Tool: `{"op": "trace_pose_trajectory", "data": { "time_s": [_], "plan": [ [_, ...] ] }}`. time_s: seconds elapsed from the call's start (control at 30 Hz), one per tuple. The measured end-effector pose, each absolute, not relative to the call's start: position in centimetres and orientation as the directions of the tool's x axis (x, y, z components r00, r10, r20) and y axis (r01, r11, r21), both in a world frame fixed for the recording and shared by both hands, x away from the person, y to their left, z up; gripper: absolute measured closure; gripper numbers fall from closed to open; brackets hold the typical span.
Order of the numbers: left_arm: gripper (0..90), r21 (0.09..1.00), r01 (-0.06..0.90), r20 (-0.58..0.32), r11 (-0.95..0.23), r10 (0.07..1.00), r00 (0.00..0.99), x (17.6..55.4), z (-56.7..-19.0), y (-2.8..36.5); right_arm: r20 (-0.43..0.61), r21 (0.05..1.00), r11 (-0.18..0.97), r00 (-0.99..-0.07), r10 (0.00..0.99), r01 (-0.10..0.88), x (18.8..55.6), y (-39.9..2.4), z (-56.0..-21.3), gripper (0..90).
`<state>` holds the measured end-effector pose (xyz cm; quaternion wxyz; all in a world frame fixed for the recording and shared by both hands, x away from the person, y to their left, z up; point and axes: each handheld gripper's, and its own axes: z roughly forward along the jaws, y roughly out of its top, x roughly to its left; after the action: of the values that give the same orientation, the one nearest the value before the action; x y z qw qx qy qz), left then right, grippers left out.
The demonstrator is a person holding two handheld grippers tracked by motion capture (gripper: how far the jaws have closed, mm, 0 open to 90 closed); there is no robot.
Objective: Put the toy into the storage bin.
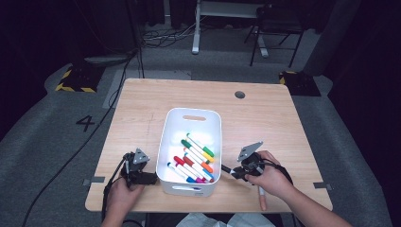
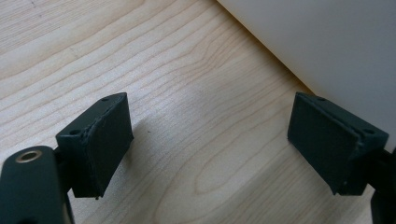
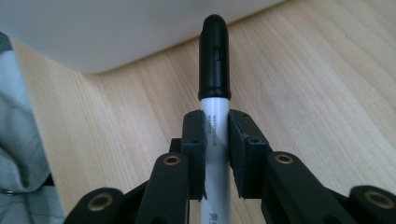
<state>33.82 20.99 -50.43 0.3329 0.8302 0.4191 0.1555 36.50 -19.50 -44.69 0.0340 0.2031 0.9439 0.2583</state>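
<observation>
The right hand-held gripper [image 3: 216, 154] is clenched on a white marker with a black cap [image 3: 214, 58], its pads pressing the barrel from both sides just below the cap. It holds the marker over the tabletop [image 1: 265, 118] near the front edge, to the right of a white bin [image 1: 209, 124], with the capped end pointing toward the bin's right wall. No other thing lies between the cap and that wall.

The left hand-held gripper [image 1: 150, 178] sits near the front edge on the bin's left side, just beside the wall. Its jaws are released and stand wide apart over bare wood, with nothing between them.

The bin stands in the middle of the tabletop, closer to the front edge, with a handle slot in its far wall. Inside it lies a loose pile of markers [image 1: 196, 158] with green, red, orange, blue, yellow and purple caps; about nine can be made out, though they overlap too much for a sure count.

One more marker [image 1: 262, 197] lies on the tabletop near the front right corner, partly hidden under the right hand [image 1: 270, 178]. A dark round hole [image 1: 239, 94] sits near the back edge.
</observation>
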Motion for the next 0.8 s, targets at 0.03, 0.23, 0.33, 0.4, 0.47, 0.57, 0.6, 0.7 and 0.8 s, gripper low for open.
{"op": "trace_pose_trajectory", "data": {
  "time_s": [0.03, 0.23, 0.33, 0.4, 0.47, 0.57, 0.6, 0.7, 0.8],
  "plan": [
    [14.2, 0.683, 0.592, -0.021, -0.427, 0.800, 0.600, 33.8, -50.4, 21.0, 0.041, 0.518, 0.778, -0.919, 0.393, 0.356, 36.5, -19.5, -44.5, 76.9],
    [14.3, 0.683, 0.593, -0.021, -0.426, 0.800, 0.599, 33.8, -50.4, 21.0, 0.038, 0.532, 0.767, -0.915, 0.403, 0.359, 36.2, -19.8, -42.5, 76.9],
    [14.3, 0.681, 0.597, -0.029, -0.424, 0.799, 0.600, 33.8, -50.4, 21.0, 0.037, 0.545, 0.758, -0.913, 0.405, 0.358, 36.1, -20.0, -41.6, 76.8],
    [14.3, 0.682, 0.596, -0.027, -0.425, 0.799, 0.601, 33.8, -50.4, 21.0, 0.037, 0.554, 0.750, -0.911, 0.412, 0.362, 36.1, -20.1, -41.0, 76.8],
    [14.3, 0.682, 0.593, -0.018, -0.428, 0.801, 0.599, 33.7, -50.4, 21.0, 0.030, 0.555, 0.750, -0.910, 0.414, 0.360, 36.1, -20.3, -40.4, 76.8],
    [14.3, 0.682, 0.595, -0.026, -0.426, 0.799, 0.601, 33.7, -50.4, 21.0, 0.026, 0.574, 0.740, -0.911, 0.411, 0.350, 36.1, -20.5, -39.5, 76.8],
    [14.3, 0.680, 0.597, -0.030, -0.425, 0.799, 0.601, 33.7, -50.4, 21.0, 0.024, 0.581, 0.735, -0.911, 0.413, 0.349, 36.0, -20.6, -39.0, 76.8],
    [14.3, 0.679, 0.597, -0.028, -0.427, 0.798, 0.602, 33.7, -50.4, 21.0, 0.023, 0.595, 0.726, -0.910, 0.414, 0.345, 35.9, -20.7, -38.0, 76.8],
    [14.3, 0.679, 0.597, -0.028, -0.426, 0.798, 0.602, 33.7, -50.4, 21.0, 0.021, 0.611, 0.716, -0.911, 0.411, 0.337, 35.9, -20.8, -37.0, 76.8]
  ]
}}
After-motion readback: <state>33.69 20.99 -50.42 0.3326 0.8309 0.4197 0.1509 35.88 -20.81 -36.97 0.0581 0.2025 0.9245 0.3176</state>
